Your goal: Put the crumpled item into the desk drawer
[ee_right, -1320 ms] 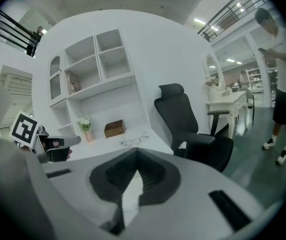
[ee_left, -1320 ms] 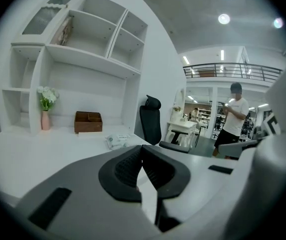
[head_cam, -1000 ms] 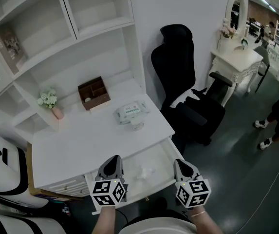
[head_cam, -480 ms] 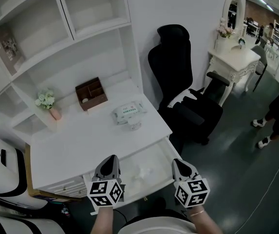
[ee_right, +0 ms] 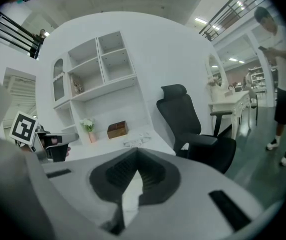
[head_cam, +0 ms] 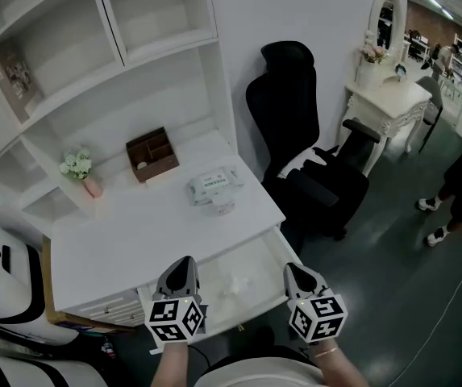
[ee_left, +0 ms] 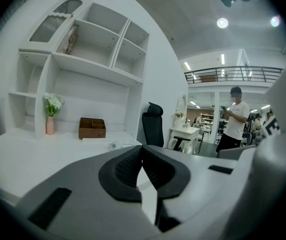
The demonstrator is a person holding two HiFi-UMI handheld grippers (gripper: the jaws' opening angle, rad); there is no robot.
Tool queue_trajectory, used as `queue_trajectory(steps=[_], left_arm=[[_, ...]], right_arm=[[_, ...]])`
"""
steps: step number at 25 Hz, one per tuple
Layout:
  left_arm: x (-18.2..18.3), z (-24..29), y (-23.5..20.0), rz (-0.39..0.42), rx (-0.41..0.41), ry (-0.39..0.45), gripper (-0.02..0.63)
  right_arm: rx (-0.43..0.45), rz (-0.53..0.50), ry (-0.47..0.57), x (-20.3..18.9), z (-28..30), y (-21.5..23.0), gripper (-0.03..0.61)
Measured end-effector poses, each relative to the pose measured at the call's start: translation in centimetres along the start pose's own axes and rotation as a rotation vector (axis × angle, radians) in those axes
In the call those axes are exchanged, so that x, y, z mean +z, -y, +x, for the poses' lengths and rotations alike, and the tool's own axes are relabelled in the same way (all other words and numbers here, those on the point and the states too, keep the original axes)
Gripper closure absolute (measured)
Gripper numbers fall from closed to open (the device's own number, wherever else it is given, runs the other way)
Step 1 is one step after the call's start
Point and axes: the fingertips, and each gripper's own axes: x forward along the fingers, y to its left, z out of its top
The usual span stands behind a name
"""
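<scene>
Vase: upright with white flowers at the back left of the desk, against the shelf unit.
Organizer: brown wooden box, right of the vase and well apart from it, at the back of the desk.
Left gripper: I read its jaws as closed tip to tip, with nothing between them. It hangs over the left part of the drawer.
Wipes pack: flat on the desk near its right edge, in front of the organizer.
Crumpled item: small white wad lying on the drawer floor, between the two grippers. Neither touches it. I place it right of the left fingertips and left of the right ones.
Drawer: pulled out below the desk front, open to view from above.
Right gripper: jaws pressed together and empty in its own view. It is held over the drawer's right end.
Chair: black, standing just right of the desk.
</scene>
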Motion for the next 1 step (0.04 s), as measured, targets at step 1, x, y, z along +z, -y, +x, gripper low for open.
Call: queue_trajectory(steps=[1], left_arm=[[0.04, -0.09, -0.05, -0.001, 0.001, 0.0, 0.62]], right_arm=[[0.0, -0.002, -0.001, 0.0, -0.01, -0.06, 0.577]])
